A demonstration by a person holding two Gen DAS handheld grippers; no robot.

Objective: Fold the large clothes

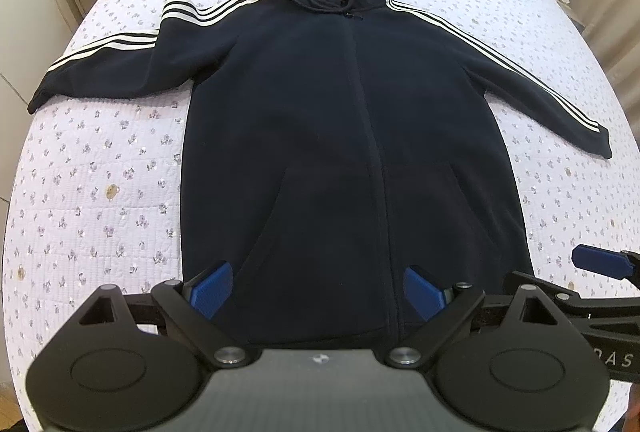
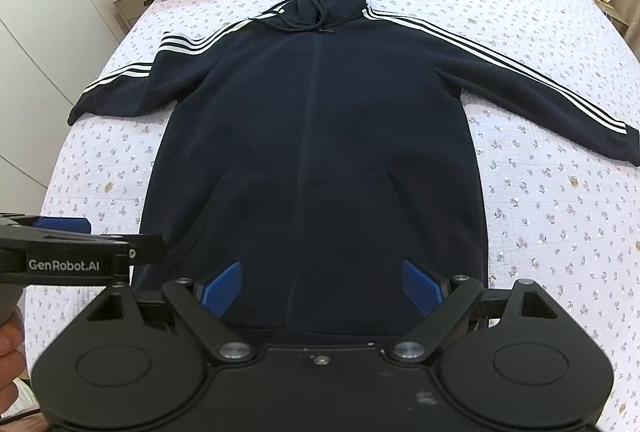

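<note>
Hoodie (image 1: 340, 136) flat on bed (image 1: 100, 200); hood points away, hem nearest.

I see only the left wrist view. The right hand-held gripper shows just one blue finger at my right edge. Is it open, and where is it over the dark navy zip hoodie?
Observer: It is open. The right hand-held gripper has both blue pads wide apart over the lower part of the dark navy zip hoodie with white sleeve stripes, one pad on each side of the zip.
Operator: How does my left hand-held gripper look from that side?
Observer: Its black side bears a white "GenRobot.AI" label.
Operator: Is any person visible?
Observer: Only a person's fingers, at the left edge below that label.
</note>
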